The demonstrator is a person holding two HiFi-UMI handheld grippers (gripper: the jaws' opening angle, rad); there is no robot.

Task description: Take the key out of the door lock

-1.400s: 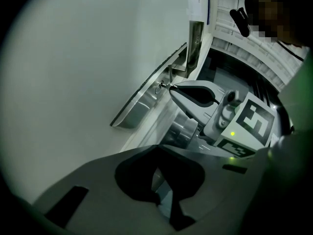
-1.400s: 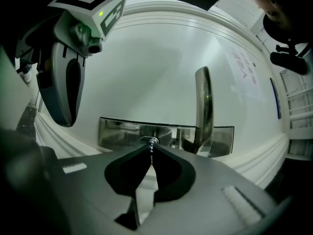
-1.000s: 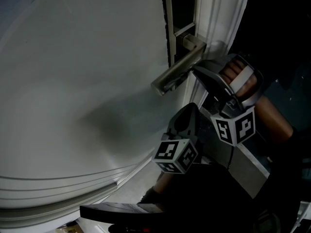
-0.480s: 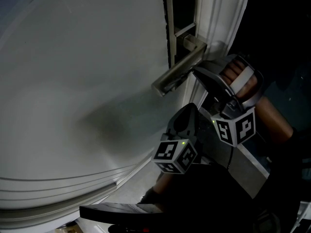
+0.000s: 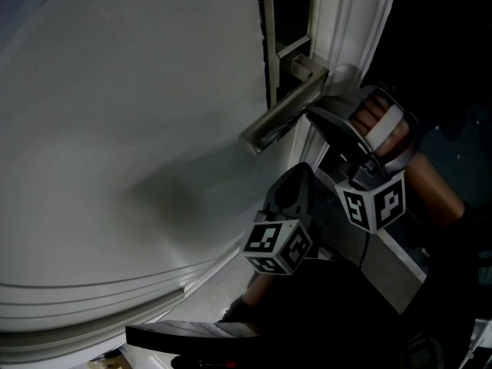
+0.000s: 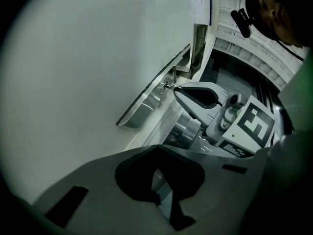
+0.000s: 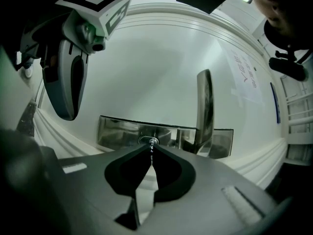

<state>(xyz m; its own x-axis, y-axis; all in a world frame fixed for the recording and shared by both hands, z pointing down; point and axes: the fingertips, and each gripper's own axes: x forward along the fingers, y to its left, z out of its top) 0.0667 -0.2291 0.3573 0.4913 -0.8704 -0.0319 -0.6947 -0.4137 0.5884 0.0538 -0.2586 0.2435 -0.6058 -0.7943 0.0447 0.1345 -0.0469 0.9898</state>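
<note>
A thin metal key [image 7: 152, 142] sticks out of the lock cylinder in the steel plate [image 7: 117, 131] on the white door [image 5: 131, 129]. My right gripper [image 7: 150, 149] is shut on the key, fingertips close to the plate, just below the lever handle [image 5: 281, 116]. In the head view the right gripper [image 5: 317, 117] reaches under the handle and hides the key. My left gripper [image 5: 290, 192] hangs lower, away from the door, shut and holding nothing [image 6: 157, 151]. The left gripper view shows the key [image 6: 165, 87] at the right gripper's tip.
The lever handle [image 7: 205, 106] stands just right of the key in the right gripper view. The door frame [image 5: 350, 29] runs close behind the right gripper. A hand [image 5: 380, 125] grips the right gripper. A paper notice [image 7: 244, 77] is stuck on the door.
</note>
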